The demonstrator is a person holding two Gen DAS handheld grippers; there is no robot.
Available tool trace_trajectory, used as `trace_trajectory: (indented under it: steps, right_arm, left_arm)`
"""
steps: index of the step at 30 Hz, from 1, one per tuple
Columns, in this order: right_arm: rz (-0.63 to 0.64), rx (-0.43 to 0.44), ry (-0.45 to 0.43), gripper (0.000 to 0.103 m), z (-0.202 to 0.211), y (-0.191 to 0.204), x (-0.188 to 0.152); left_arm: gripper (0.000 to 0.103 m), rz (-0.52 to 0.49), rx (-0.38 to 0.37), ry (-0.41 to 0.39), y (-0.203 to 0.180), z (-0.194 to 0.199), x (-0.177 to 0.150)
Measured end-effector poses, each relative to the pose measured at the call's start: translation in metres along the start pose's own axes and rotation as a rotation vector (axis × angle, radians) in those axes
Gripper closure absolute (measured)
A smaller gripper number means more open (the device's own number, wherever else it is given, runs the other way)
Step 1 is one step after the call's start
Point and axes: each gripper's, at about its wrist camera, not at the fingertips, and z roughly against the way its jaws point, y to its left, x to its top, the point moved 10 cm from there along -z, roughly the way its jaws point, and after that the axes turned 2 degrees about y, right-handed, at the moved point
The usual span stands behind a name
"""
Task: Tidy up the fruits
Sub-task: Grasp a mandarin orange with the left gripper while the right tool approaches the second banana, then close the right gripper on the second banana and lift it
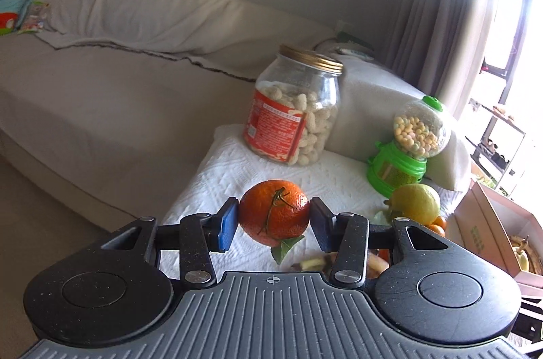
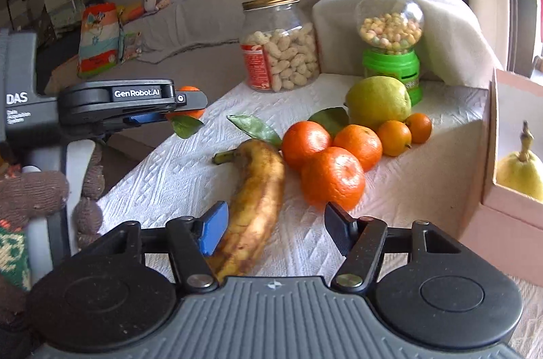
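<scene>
Our left gripper (image 1: pixel 274 218) clamps a leafy tangerine (image 1: pixel 274 212) above the white cloth (image 1: pixel 210 185), so we keep that squeeze gentle. Our right gripper (image 2: pixel 273 231) straddles the banana (image 2: pixel 256 209), one pad touching, not yet pinching; we centre it first. Beyond lie oranges (image 2: pixel 334 162), then the box (image 2: pixel 509 213).

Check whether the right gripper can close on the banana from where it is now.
Probably yes. The right gripper is open with the banana lying between its fingers, one blue pad already beside the peel. The nearest orange sits just ahead but looks clear.
</scene>
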Motion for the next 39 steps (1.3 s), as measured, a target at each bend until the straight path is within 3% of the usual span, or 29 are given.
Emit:
trace_trajectory:
  steps: [5,9,10,11,12,18,24,26,28,31,33,39]
  right_arm:
    - [-0.014,-0.079,0.027,0.041,-0.011,0.017,-0.001]
    - [-0.045,-0.071,0.068,0.043,-0.029,0.02,-0.004]
    - [-0.022,-0.087,0.058,0.048,-0.031,0.022,-0.004]
    - [0.006,-0.112,0.066,0.062,-0.031,0.023,-0.004]
    - [0.032,-0.122,0.073,0.062,-0.028,0.024,-0.005]
    - [0.046,-0.093,0.088,0.068,0.029,0.007,-0.036]
    - [-0.03,-0.186,0.026,0.068,0.089,-0.052,-0.067]
    - [-0.074,-0.188,0.022,0.068,0.096,-0.072,-0.076]
    - [-0.136,-0.159,0.019,0.067,0.098,-0.09,-0.083]
    - [-0.203,-0.113,-0.023,0.05,0.101,-0.103,-0.084]
    - [-0.204,-0.137,-0.047,0.033,0.098,-0.108,-0.085]
    - [-0.236,-0.11,-0.059,0.03,0.096,-0.113,-0.085]
  left_arm:
    - [0.052,0.01,0.001,0.015,0.008,0.021,-0.011]
    - [0.052,0.012,-0.03,0.059,0.005,0.036,-0.035]
    - [0.052,0.021,-0.045,0.072,0.004,0.04,-0.042]
    - [0.052,0.022,-0.058,0.08,0.001,0.043,-0.047]
    - [0.052,0.024,-0.072,0.087,-0.003,0.047,-0.053]
    - [0.052,-0.023,-0.182,0.104,-0.048,0.059,-0.076]
    - [0.052,-0.162,-0.306,0.124,-0.114,0.053,-0.099]
    - [0.052,-0.198,-0.307,0.143,-0.125,0.047,-0.108]
    - [0.052,-0.219,-0.284,0.191,-0.13,0.036,-0.117]
    - [0.052,-0.239,-0.269,0.176,-0.132,0.035,-0.116]
    - [0.052,-0.233,-0.271,0.173,-0.132,0.031,-0.119]
    - [0.052,-0.248,-0.263,0.176,-0.136,0.027,-0.121]
